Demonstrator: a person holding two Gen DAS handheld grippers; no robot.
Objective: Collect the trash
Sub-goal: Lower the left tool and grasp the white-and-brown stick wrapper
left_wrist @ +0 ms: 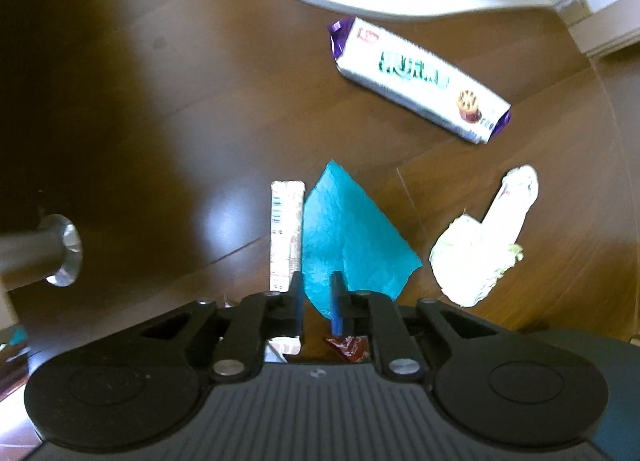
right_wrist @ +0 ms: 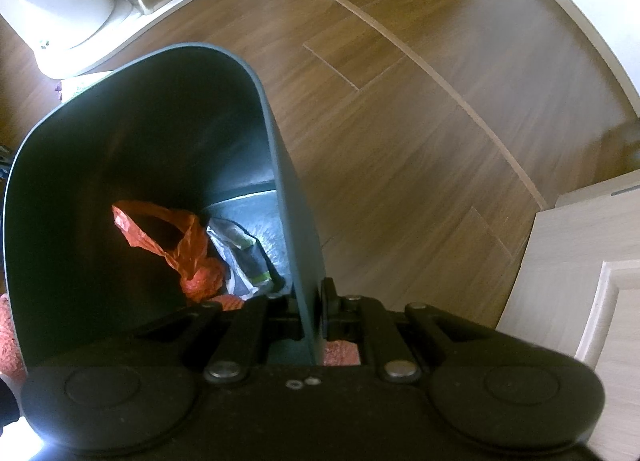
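Down at the near edge of the left wrist view, the left gripper (left_wrist: 317, 301) has its blue fingers pinched in close on the lower corner of a teal paper scrap (left_wrist: 348, 233), so that piece looks caught and on its way up. Right beside it lies a thin barcode wrapper strip (left_wrist: 285, 233), untouched on the wooden floor (left_wrist: 160, 101). Further right sits a crumpled white wrapper (left_wrist: 480, 245), and beyond that a long white biscuit packet (left_wrist: 420, 79) with purple ends, near a white base. Over on the other side, the right gripper (right_wrist: 316, 313) is clamped on the wall of a dark bin (right_wrist: 280, 165), holding it steady. Inside already: an orange plastic bag (right_wrist: 176, 245) and a white wrapper (right_wrist: 240, 253). So my call: partly done, with three pieces left on the floor besides the teal one.
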